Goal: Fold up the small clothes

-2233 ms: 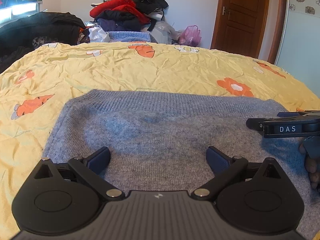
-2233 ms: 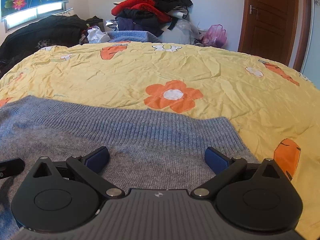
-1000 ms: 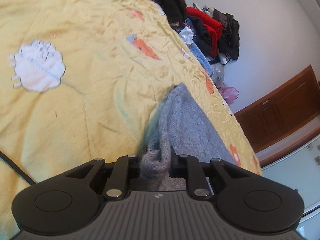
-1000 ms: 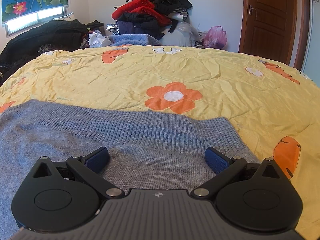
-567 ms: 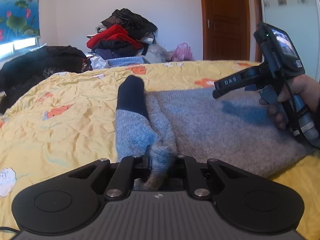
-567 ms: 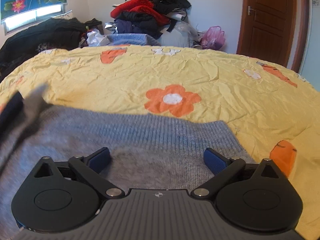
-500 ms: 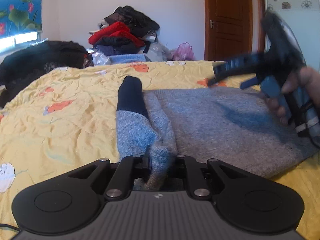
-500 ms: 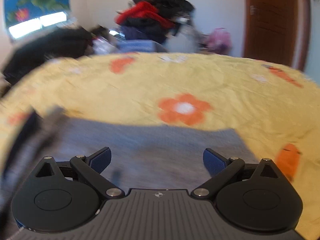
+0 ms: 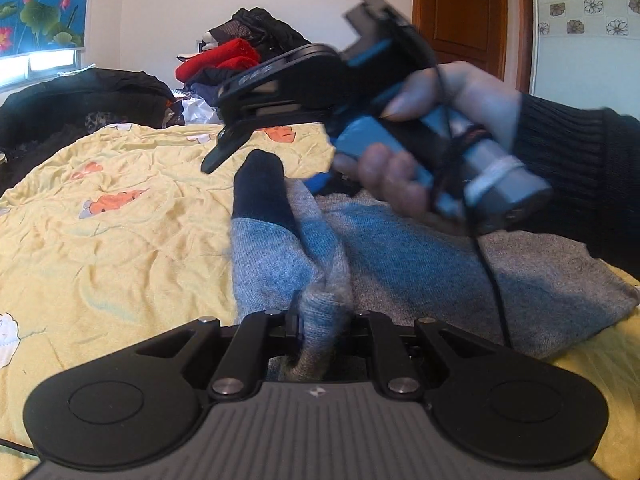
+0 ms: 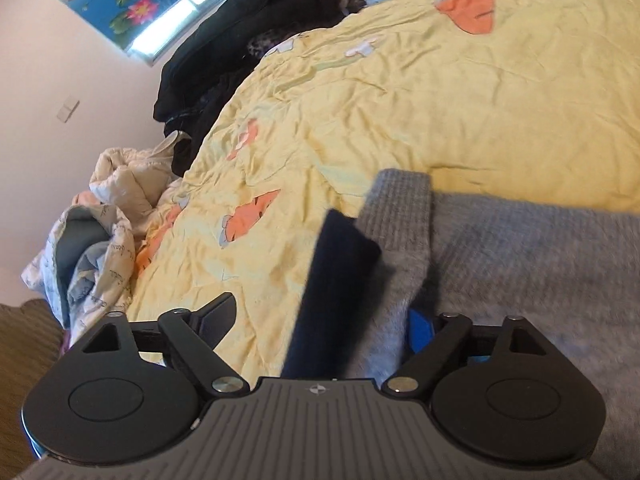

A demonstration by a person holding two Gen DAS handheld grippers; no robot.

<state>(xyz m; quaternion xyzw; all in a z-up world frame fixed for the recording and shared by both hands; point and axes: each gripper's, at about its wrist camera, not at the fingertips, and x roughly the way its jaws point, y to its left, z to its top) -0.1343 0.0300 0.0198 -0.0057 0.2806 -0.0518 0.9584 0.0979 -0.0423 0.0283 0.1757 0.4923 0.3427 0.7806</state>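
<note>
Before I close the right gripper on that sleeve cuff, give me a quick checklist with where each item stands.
1. Left gripper pinching the grey sweater: ok, shut on a bunched fold.
2. Dark navy sleeve cuff between the right gripper fingers: ok, it lies in the gap as the jaws are closing.
3. Pads pressing the cuff: not ok, a gap remains on the left side.
4. Only sleeve in the bite: cannot tell, the right finger sits against the sweater body.
5. Yellow bedspread free of the fingers: cannot tell, it lies directly beneath the left finger.
</note>
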